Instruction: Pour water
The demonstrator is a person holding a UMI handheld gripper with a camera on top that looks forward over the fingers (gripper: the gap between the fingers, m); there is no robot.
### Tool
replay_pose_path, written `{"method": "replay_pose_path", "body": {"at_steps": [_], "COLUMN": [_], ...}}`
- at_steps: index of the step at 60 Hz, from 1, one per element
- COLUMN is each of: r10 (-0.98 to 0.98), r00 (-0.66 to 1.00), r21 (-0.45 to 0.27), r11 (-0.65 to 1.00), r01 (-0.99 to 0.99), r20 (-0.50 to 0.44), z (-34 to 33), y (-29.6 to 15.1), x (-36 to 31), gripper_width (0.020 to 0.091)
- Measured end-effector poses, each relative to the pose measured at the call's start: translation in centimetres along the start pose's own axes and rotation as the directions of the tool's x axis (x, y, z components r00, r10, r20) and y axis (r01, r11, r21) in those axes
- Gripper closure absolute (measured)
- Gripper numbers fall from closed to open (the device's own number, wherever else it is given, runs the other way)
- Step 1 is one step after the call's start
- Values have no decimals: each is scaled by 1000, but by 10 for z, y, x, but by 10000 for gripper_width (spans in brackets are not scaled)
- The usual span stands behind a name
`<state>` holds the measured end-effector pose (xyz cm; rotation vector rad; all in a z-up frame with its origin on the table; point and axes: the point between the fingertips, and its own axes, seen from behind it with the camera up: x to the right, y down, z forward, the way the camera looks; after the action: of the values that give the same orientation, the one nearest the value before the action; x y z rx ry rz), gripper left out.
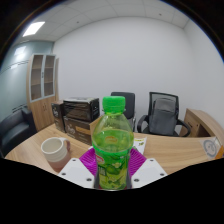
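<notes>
You have the bottle [112,140] between the fingers of the gripper [112,166], and from how the purple pads [88,160] sit tight against its sides, both fingers appear to be pressing on it, so you are holding it and not merely framing it. It stands upright, its green cap [116,101] is still on, and the green liquid inside reaches high up the body, so nothing looks to have been poured out. Whether its base is lifted or resting on the table [170,150] you cannot tell, since the fingers hide the bottom. The likely receiver, a pale cup [54,151], sits on the table toward its left edge, just beside the bottle and a little beyond the fingers; its inside is not visible enough to say whether it holds anything. So judge the task as barely begun: the grasp is made, but carrying the bottle over the cup and tipping it are still left. The cap is a concern, because with it on no liquid can come out. Farther back, past the table's far edge, stand a black appliance [75,115] and office chairs [162,113], well apart from your work.
</notes>
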<state>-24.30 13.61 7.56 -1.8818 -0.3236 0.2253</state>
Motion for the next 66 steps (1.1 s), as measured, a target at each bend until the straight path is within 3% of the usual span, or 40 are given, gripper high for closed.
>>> {"method": "replay_pose_path", "body": {"at_steps": [10,21,28,33,40,48,66], "r10": [-12,55,56,55,128,220,246], "r00": [1000,998,998,996,983,954,916], "r21": [24,-26,-85,-121,-205,-238,-172], "r11": [1000,998,995,991,967,934,935], "r01": [12,-56,-59,-64,-153,-266,-311], "r20": [-16,-14,-41,-75,-129,-205,-317], "z": [-3,-8,-30,-62,-125,-199,-289], "y": [1,9,19,32,59,61,0], "x": [0,3,7,9,-7,-32,-56], "gripper_width": [715,555,340,264,258,258,255]}}
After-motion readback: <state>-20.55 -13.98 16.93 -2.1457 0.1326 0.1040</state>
